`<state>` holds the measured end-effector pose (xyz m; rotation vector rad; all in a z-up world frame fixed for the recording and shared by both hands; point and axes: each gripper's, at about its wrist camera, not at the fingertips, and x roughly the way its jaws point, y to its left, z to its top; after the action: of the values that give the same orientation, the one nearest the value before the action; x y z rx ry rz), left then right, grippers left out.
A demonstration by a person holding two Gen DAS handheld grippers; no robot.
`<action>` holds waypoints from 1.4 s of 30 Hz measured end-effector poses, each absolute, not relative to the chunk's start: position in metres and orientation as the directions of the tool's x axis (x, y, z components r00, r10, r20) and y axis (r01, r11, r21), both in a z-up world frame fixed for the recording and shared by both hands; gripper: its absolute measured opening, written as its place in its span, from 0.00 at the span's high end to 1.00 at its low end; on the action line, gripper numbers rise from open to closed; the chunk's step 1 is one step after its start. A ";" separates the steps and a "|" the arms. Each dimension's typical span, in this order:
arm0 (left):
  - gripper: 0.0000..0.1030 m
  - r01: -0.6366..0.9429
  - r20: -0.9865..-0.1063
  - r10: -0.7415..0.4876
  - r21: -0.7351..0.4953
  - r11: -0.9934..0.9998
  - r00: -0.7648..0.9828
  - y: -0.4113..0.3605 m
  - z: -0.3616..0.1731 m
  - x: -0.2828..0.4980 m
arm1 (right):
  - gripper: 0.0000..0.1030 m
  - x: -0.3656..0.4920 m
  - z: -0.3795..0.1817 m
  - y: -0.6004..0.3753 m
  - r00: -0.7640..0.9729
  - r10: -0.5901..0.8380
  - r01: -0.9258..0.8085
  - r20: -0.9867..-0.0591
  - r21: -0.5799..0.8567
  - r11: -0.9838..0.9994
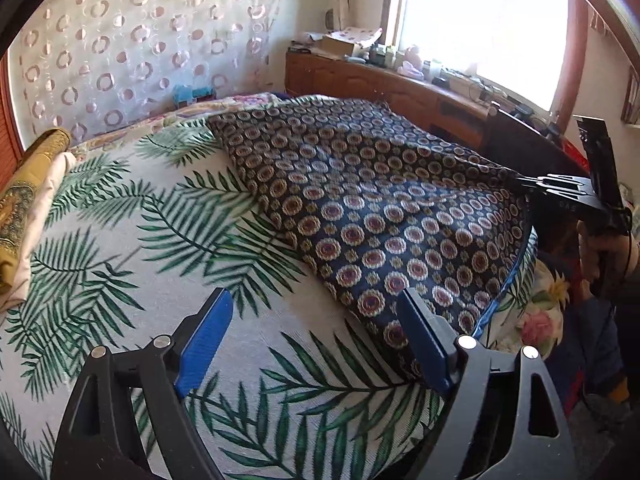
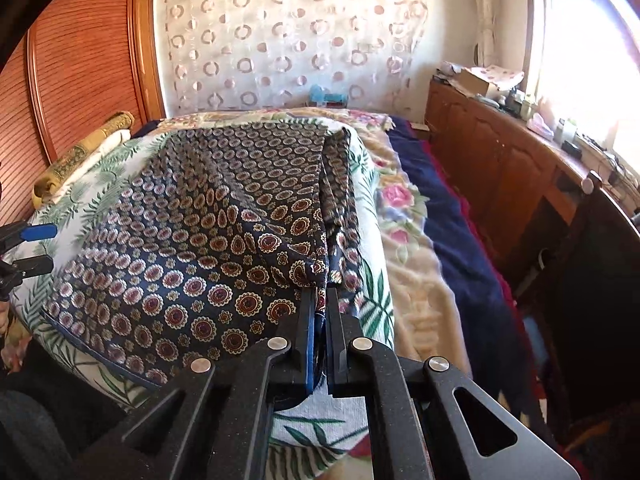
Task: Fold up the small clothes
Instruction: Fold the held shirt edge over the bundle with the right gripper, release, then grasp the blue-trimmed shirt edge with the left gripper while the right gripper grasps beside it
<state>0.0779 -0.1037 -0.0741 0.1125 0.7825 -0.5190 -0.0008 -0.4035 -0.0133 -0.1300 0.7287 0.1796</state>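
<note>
The dark blue cloth [image 1: 384,216] with the flower medallions lay spread over the bed, on top of a white palm-leaf cover [image 1: 132,264]. Its far side reached up toward the patterned curtain [image 1: 132,40]; its near edge ran along the rounded side of the mattress.

The right gripper [image 2: 319,300] was clamped on the cloth's near corner, jaws closed tight with a fold of the fabric pinched between the blue pads. The corner was lifted a little off the cover, and a ridge of fabric ran back from the pinch toward the far end of the bed. From the left camera the same gripper [image 1: 524,184] showed at the cloth's right edge, held in a hand [image 1: 608,252].

The left gripper [image 1: 316,340] stood wide open, nothing between its blue pads [image 1: 204,344]. It hung over the bare palm-leaf cover, just beside the cloth's lower edge; the right-hand pad sat in front of that edge, contact impossible to tell.

A gold rolled bundle [image 1: 24,200] lay at the left side of the bed. A wooden cabinet [image 2: 492,160] ran under the bright window [image 1: 488,20], its top cluttered. A flowered blanket [image 2: 404,216] lay beyond the cover.
</note>
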 end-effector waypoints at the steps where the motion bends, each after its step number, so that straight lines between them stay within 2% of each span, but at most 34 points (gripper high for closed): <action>1: 0.18 0.487 -0.702 -0.404 -0.093 0.868 0.586 -0.105 -0.076 0.079 | 0.97 -0.001 -0.015 -0.403 0.725 0.119 -0.209 -0.678 -0.051 0.977; 8: 0.18 0.502 -0.718 -0.420 -0.113 0.857 0.555 -0.108 -0.080 0.079 | 0.96 -0.002 -0.007 -0.400 0.732 0.116 -0.188 -0.671 -0.035 0.982; 12: 0.19 0.513 -0.724 -0.423 -0.112 0.851 0.544 -0.112 -0.082 0.077 | 0.81 -0.007 0.004 -0.396 0.759 0.107 -0.177 -0.642 -0.047 0.983; 16: 0.21 0.521 -0.727 -0.425 -0.109 0.847 0.539 -0.114 -0.083 0.074 | 0.52 -0.012 0.010 -0.387 0.778 0.124 -0.190 -0.616 -0.043 0.981; 17: 0.21 0.522 -0.727 -0.427 -0.111 0.846 0.537 -0.114 -0.083 0.074 | 0.48 -0.013 0.011 -0.385 0.780 0.132 -0.196 -0.611 -0.039 0.980; 20: 0.30 0.530 -0.731 -0.436 -0.119 0.839 0.526 -0.115 -0.084 0.072 | 0.47 -0.016 0.012 -0.378 0.775 0.162 -0.223 -0.612 -0.024 0.975; 22: 0.45 0.543 -0.734 -0.447 -0.127 0.830 0.512 -0.116 -0.086 0.072 | 0.46 -0.018 0.010 -0.371 0.767 0.178 -0.241 -0.617 -0.021 0.970; 24: 0.55 0.562 -0.736 -0.466 -0.140 0.815 0.492 -0.119 -0.087 0.069 | 0.46 -0.019 0.007 -0.363 0.757 0.194 -0.262 -0.624 -0.019 0.965; 29: 0.60 0.593 -0.737 -0.483 -0.139 0.793 0.473 -0.125 -0.087 0.060 | 0.45 -0.016 0.001 -0.356 0.739 0.220 -0.293 -0.637 -0.009 0.956; 30: 0.67 0.597 -0.737 -0.485 -0.139 0.790 0.471 -0.126 -0.087 0.059 | 0.45 -0.015 0.000 -0.355 0.734 0.227 -0.301 -0.640 -0.006 0.954; 31: 0.81 0.605 -0.737 -0.492 -0.142 0.784 0.464 -0.127 -0.087 0.058 | 0.45 -0.013 -0.001 -0.355 0.730 0.235 -0.309 -0.642 -0.003 0.951; 33: 0.95 0.602 -0.734 -0.499 -0.155 0.783 0.460 -0.127 -0.086 0.058 | 0.41 -0.015 -0.001 -0.352 0.722 0.244 -0.320 -0.647 0.001 0.947; 38: 0.97 0.603 -0.667 -0.557 -0.199 0.773 0.494 -0.125 -0.055 0.060 | 0.34 -0.018 0.001 -0.348 0.701 0.293 -0.367 -0.650 0.022 0.930; 42: 0.97 0.610 -0.612 -0.574 -0.182 0.771 0.544 -0.130 -0.023 0.062 | 0.31 -0.026 0.005 -0.340 0.680 0.347 -0.429 -0.646 0.032 0.903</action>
<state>0.0622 -0.1295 -0.0226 0.0552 0.7056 -0.7033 -0.0262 -0.3399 0.0046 -0.1254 0.6976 0.4365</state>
